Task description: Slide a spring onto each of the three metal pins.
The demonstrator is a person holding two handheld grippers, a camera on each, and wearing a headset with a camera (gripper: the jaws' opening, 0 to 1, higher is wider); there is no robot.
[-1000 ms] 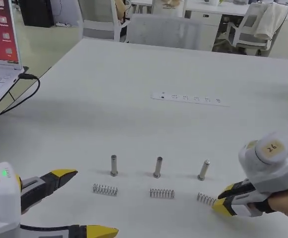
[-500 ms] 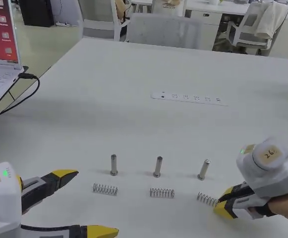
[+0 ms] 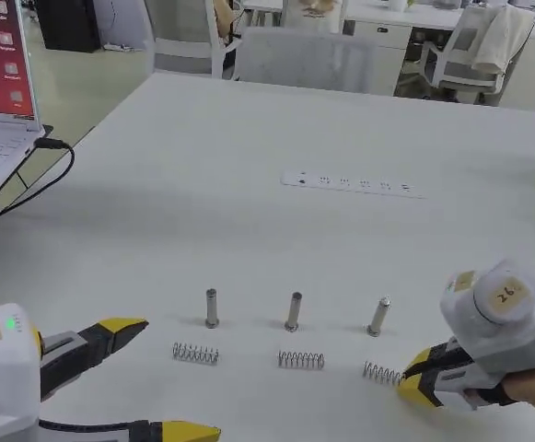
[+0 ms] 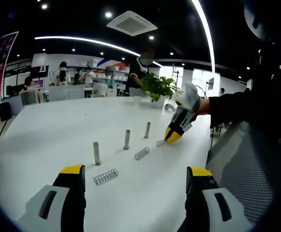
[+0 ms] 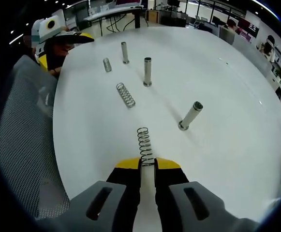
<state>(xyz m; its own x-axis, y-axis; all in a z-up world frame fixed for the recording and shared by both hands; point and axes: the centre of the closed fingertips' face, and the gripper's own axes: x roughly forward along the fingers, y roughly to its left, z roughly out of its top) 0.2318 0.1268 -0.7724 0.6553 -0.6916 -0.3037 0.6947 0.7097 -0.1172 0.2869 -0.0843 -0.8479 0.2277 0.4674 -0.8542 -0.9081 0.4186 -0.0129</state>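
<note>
At bench front, 4 o'clock in head view: we find right gripper (image 3: 412, 382) pinching near end of right spring (image 3: 381, 372), jaws pressed close on the last coils.
Spring posn: flat on table (image 3: 249, 184), at 6 o'clock from right pin (image 3: 378, 316), near it but apart.
Left gripper (image 3: 173, 378): 7 o'clock, jaws spread wide, empty.
Pins: right pin, mid pin (image 3: 294, 311) and left pin (image 3: 212, 308) all bare.
Method (our judgement): lift, turn spring vertical, centre open end over pin tip, lower slowly; keep grip light.
Risk: end-held spring may droop or flick off.
</note>
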